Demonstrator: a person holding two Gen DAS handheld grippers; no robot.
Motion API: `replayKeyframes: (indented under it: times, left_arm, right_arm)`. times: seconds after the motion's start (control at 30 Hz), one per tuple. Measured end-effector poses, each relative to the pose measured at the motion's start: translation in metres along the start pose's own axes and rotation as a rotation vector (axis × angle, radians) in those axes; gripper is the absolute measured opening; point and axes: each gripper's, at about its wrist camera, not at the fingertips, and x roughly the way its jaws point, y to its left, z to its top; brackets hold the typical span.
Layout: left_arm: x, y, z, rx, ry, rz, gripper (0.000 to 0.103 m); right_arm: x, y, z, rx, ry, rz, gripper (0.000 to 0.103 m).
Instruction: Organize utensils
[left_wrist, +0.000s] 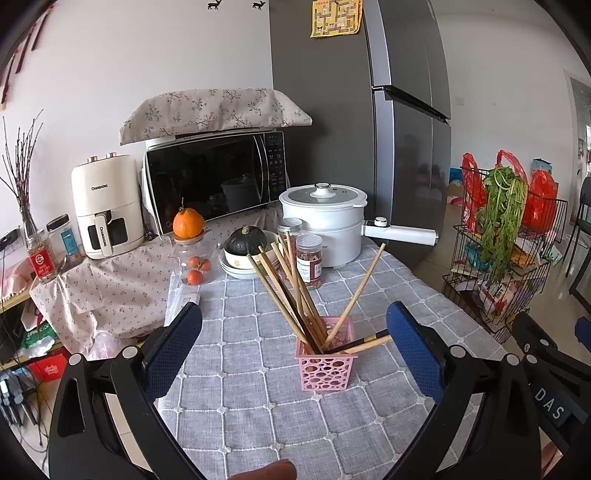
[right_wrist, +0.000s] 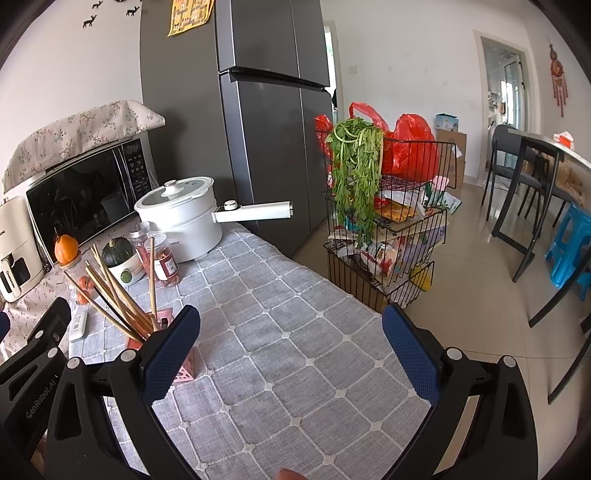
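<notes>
Chopsticks (left_wrist: 295, 291) between wide-open left gripper (left_wrist: 295, 343)

A grey checked cloth (left_wrist: 280, 398) is covering the desk (right_wrist: 295, 354). A pink holder (left_wrist: 325, 367) is standing on it, chopsticks (left_wrist: 295, 291) leaning inside. Behind are sitting two jars (left_wrist: 309, 264), a stack of bowls (left_wrist: 242, 267), a white pot (left_wrist: 325, 221) and a remote (right_wrist: 78, 326).

One pink holder (left_wrist: 327, 363) between the jaws; roughly eight chopsticks (left_wrist: 295, 295) inside, overlap blurs count. Two jars (left_wrist: 309, 260) beyond.
</notes>
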Motion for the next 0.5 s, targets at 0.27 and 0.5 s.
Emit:
replayKeyframes:
  times: [0.27, 0.5]
  left_arm:
    - [0.0005, 0.0000, 0.0007, 0.004, 0.016, -0.010, 0.096]
    - [0.0082, -0.0051, 0.0058, 0.018, -0.002, -0.028, 0.094]
  right_arm:
    - [0.0038, 0.0000, -0.0004, 0.001, 0.021, 0.006, 0.096]
    - [0.0067, 0.0002, -0.0023, 0.000, 0.032, 0.005, 0.096]
